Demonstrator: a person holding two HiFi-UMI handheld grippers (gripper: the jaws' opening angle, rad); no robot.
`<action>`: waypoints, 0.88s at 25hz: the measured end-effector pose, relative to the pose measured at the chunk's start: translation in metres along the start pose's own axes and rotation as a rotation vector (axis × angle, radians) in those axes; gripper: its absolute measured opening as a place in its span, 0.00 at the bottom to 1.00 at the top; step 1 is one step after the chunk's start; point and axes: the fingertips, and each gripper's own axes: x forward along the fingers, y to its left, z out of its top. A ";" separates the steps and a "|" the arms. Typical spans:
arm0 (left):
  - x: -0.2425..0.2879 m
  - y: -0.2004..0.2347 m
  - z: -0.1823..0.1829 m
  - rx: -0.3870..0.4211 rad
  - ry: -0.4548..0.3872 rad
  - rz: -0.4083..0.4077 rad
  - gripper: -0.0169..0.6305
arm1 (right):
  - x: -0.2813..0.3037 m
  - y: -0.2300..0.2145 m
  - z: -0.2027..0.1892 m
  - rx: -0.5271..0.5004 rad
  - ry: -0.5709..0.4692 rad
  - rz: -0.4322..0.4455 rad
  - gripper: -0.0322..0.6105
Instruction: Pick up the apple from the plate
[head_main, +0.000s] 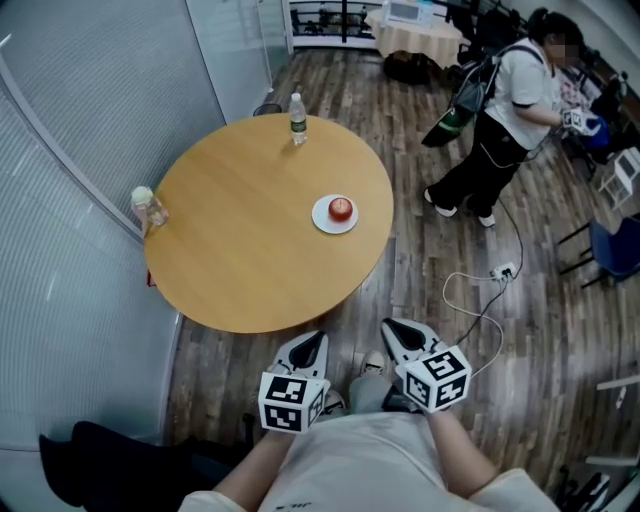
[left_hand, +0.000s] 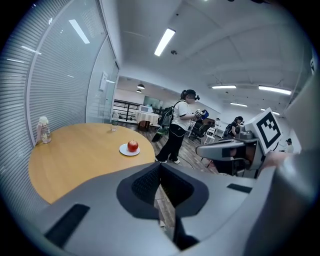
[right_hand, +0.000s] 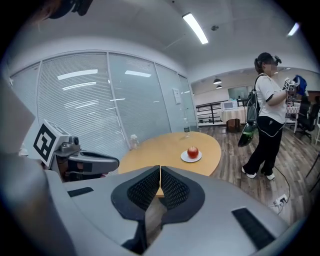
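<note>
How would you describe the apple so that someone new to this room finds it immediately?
Find the round wooden table beside the glass wall. Near its right edge in the head view lies a white plate holding the apple. It is the only red thing there; the bottle and the jar stand at other edges.
</note>
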 end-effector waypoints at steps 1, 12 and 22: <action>0.003 0.003 0.002 0.001 0.002 -0.003 0.03 | 0.004 -0.002 0.000 0.001 0.001 -0.002 0.10; 0.071 0.046 0.036 -0.029 0.001 0.034 0.03 | 0.076 -0.047 0.025 0.012 0.026 0.034 0.10; 0.169 0.067 0.109 -0.073 -0.043 0.099 0.03 | 0.136 -0.140 0.094 -0.031 0.030 0.096 0.10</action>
